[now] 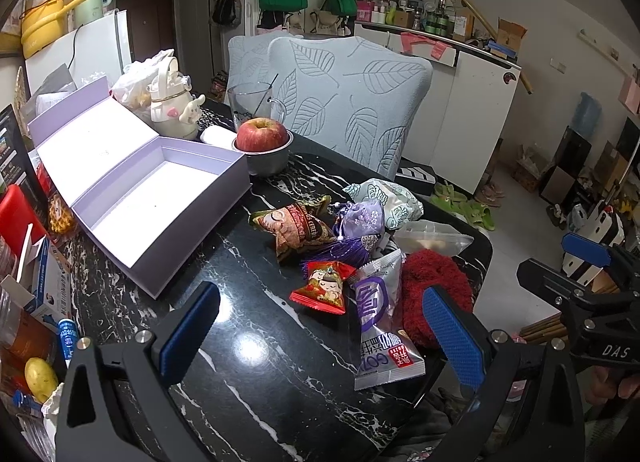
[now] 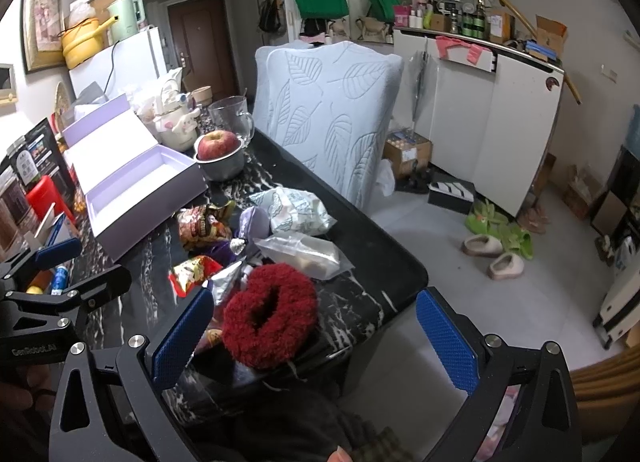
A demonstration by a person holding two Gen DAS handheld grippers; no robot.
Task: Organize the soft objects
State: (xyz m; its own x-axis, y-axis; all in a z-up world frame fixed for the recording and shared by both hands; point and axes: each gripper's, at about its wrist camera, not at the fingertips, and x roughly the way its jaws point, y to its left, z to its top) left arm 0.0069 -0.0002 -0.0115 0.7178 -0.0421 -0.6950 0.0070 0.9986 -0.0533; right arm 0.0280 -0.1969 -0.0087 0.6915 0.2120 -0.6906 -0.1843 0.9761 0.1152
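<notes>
Red fluffy scrunchie (image 2: 269,318) lay near tabletop (image 1: 248,346) corner, beside silver snack packet (image 1: 382,326) and pile of pouches, lavender box (image 1: 160,197) open well apart, left claw (image 1: 320,336) spread wide and empty, right claw (image 2: 316,338) wide around scrunchie, not gripping.

Left tool (image 1: 320,336): fingers spread wide, nothing between the blue pads (image 1: 190,332), angled down over the worktop. Right tool (image 2: 316,336): likewise wide apart and unloaded, held alongside the left, pointed forward and down at the worktop's near corner.
</notes>
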